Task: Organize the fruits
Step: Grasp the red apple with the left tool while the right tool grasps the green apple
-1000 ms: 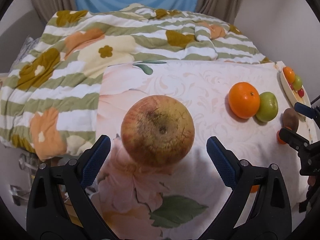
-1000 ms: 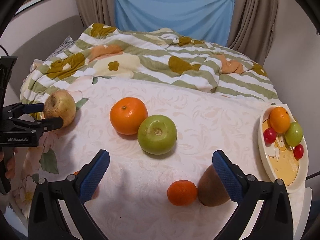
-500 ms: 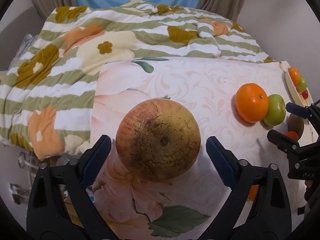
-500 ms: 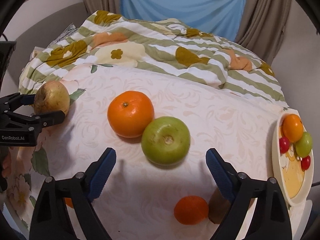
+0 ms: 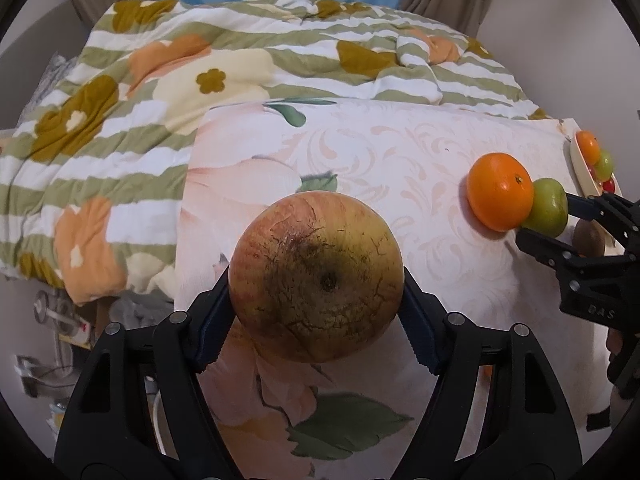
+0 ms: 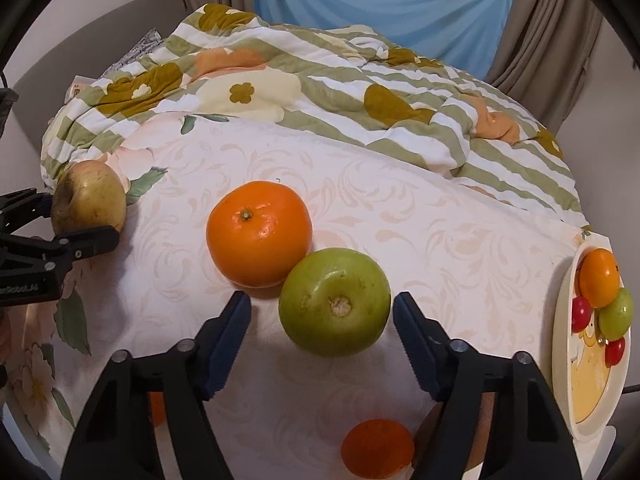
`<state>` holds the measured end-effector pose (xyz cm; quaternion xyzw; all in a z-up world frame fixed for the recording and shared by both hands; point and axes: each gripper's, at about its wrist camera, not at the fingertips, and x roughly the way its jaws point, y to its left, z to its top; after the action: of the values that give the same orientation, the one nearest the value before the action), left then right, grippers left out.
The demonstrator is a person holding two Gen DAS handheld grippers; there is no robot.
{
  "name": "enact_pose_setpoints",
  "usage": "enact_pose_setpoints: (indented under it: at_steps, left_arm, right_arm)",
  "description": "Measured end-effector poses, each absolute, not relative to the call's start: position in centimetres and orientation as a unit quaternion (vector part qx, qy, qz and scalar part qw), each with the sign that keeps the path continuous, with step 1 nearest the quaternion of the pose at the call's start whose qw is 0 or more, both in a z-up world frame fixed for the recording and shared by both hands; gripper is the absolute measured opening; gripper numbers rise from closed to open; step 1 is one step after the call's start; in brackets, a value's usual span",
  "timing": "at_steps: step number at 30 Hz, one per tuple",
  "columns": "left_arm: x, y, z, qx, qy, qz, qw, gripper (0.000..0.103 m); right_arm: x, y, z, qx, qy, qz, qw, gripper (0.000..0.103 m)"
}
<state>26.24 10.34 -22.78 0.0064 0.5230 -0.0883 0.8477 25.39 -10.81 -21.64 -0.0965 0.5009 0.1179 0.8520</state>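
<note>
A big russet red-yellow apple (image 5: 316,288) fills the left wrist view, and my left gripper (image 5: 316,284) is closing, its blue pads (image 5: 216,320) against both sides of it. In the right wrist view the same apple (image 6: 90,196) sits at the left table edge inside the left gripper (image 6: 78,218). My right gripper (image 6: 321,300) is closing around a green apple (image 6: 334,300); a gap shows on its left side. The large orange (image 6: 259,232) touches the green apple. The left wrist view shows the right gripper (image 5: 544,218) about the green apple (image 5: 548,206).
A cream plate (image 6: 592,400) at the right edge holds a small orange, a green fruit and red ones. A small tangerine (image 6: 376,448) and a brown kiwi (image 6: 432,432) lie near the front. The floral tablecloth (image 6: 440,260) borders a striped quilt (image 6: 320,80) behind.
Both pairs of jaws have narrowed. The left pads came in onto the russet apple. The right gripper moved forward and down, so the green apple now lies between its fingers.
</note>
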Motion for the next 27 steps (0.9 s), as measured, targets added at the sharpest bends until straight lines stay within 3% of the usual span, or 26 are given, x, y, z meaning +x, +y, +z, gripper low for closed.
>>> enact_pose_setpoints:
  at_steps: [7,13,27]
  left_arm:
    - [24.9,10.3,-22.8,-0.006,0.522,-0.09,0.848,0.082]
    - [23.9,10.5,-22.6,-0.014,0.521,-0.088,0.849,0.082]
    - [21.2,9.6,-19.2,-0.013,0.499,-0.094,0.861,0.082]
  right_arm:
    - [25.6,-10.7,-21.8,-0.107,0.5,0.123,0.85,0.062]
    - [25.6,-10.8,-21.9,-0.125,0.494,0.118,0.852,0.049]
    - [23.4,-11.4,-19.1,-0.091,0.472,0.122,0.868,0.049]
